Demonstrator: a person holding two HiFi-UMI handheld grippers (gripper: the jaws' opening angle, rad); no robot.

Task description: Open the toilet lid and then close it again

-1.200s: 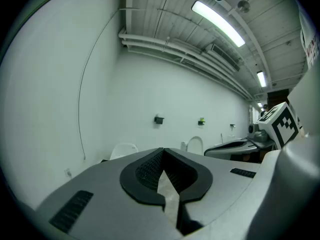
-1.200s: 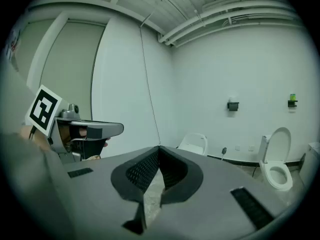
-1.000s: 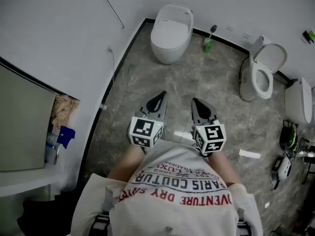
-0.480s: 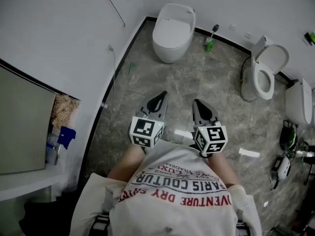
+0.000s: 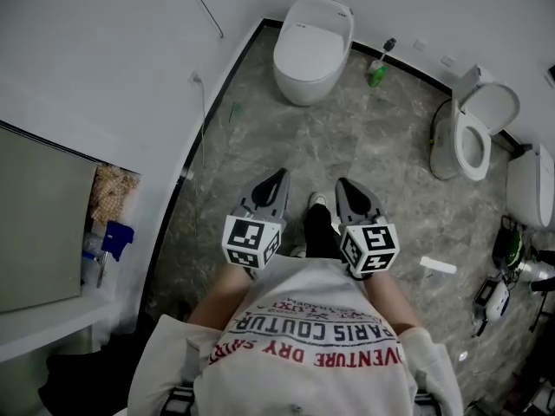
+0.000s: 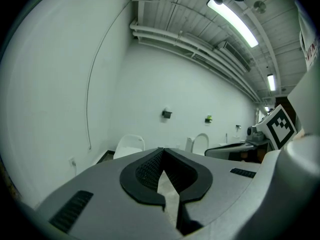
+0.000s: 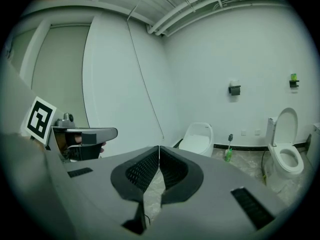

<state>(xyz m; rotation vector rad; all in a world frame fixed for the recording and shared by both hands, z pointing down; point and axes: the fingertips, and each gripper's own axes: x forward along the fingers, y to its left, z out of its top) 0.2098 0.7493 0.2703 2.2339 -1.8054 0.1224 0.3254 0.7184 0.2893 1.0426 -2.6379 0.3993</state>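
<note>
Holding both tools low in front of your body, you have the left gripper (image 5: 277, 177) and the right gripper (image 5: 345, 185) side by side over the grey marbled floor (image 5: 381, 159). Each has its jaws pressed together with nothing between them. The toilet (image 5: 310, 68) stands well apart from both tips, at the far end of the floor against the far wall, roughly in line with the gap between the grippers. Its lid (image 5: 316, 33) lies flat down over the bowl, white, smooth and rounded. Just right of it a green bottle (image 5: 375, 75) and a dark-handled brush (image 5: 388, 47) stand by the wall. Further right a second toilet (image 5: 473, 141) has its lid raised against its tank and its bowl open; what is in the bowl you cannot tell. On the near left, beside a grey panel (image 5: 43, 224), a blue object (image 5: 114, 237) and a tan crumpled mass (image 5: 111, 193) sit in a narrow gap.
</note>
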